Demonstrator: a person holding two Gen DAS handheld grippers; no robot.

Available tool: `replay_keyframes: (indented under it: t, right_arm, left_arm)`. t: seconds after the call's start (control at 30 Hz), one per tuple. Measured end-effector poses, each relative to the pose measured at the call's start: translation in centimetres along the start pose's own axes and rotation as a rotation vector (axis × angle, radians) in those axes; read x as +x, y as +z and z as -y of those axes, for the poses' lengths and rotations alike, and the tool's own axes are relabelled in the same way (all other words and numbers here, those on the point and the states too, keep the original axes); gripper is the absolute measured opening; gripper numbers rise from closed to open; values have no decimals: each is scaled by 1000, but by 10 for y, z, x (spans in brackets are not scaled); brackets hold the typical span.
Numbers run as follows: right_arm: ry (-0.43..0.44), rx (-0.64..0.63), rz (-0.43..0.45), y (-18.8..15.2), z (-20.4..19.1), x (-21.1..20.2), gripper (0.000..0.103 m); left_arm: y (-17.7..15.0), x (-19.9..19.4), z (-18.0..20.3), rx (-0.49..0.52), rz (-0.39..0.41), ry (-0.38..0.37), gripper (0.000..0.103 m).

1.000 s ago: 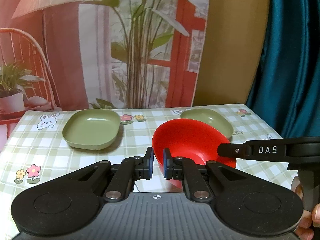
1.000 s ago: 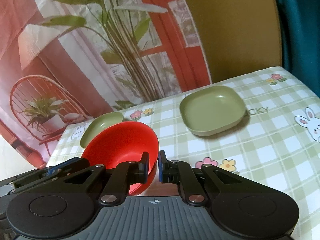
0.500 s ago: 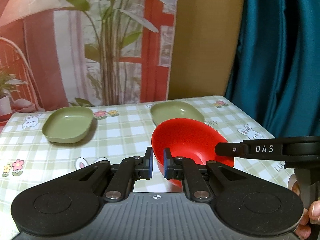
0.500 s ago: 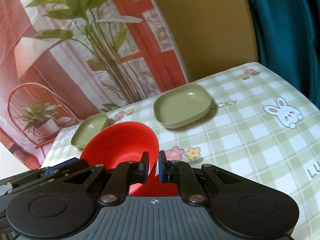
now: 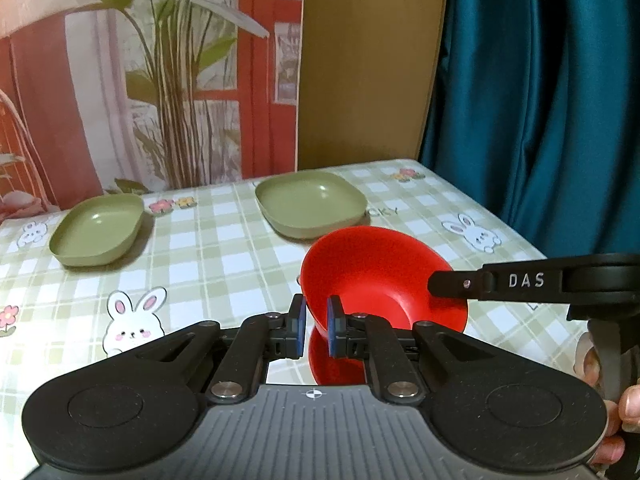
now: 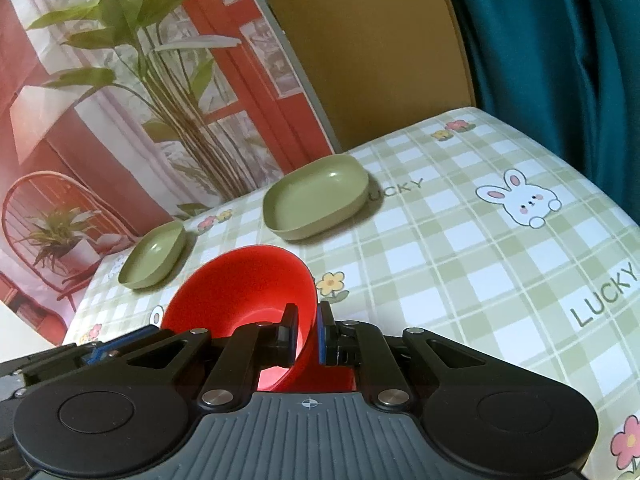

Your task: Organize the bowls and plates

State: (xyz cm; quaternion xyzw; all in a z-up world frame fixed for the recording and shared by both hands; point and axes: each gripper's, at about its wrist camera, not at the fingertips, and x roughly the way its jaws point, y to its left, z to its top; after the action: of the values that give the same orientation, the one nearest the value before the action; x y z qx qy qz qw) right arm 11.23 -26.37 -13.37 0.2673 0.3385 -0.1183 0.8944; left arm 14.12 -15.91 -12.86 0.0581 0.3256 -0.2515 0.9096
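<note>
A red bowl (image 5: 376, 272) is held above the checked tablecloth, gripped at two sides of its rim. My left gripper (image 5: 317, 326) is shut on its left rim. My right gripper (image 6: 307, 334) is shut on its right rim; the bowl also shows in the right wrist view (image 6: 248, 284). The right gripper's finger (image 5: 452, 282) reaches across the bowl in the left wrist view. Two green square plates lie farther back: one at the left (image 5: 98, 229), one at the middle (image 5: 310, 202). In the right wrist view they are the left plate (image 6: 154, 254) and the nearer plate (image 6: 318, 196).
The table (image 6: 480, 264) has a green checked cloth with rabbits and flowers. Its right edge (image 5: 508, 220) runs along a teal curtain (image 5: 540, 100). A printed backdrop with plants and a brown panel (image 5: 368, 60) stand behind the table's far edge.
Both grippers have carried the red bowl to the right and back from the plates. The plates now sit farther left in both views. Both grips stay shut.
</note>
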Motion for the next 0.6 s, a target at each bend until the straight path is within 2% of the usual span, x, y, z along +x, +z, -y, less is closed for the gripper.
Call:
replay_keyframes:
  t: [0.6]
  right_arm:
    - [-17, -7, -32, -9, 9, 8, 11]
  left_arm:
    - [-14, 14, 4, 4, -79, -8, 12]
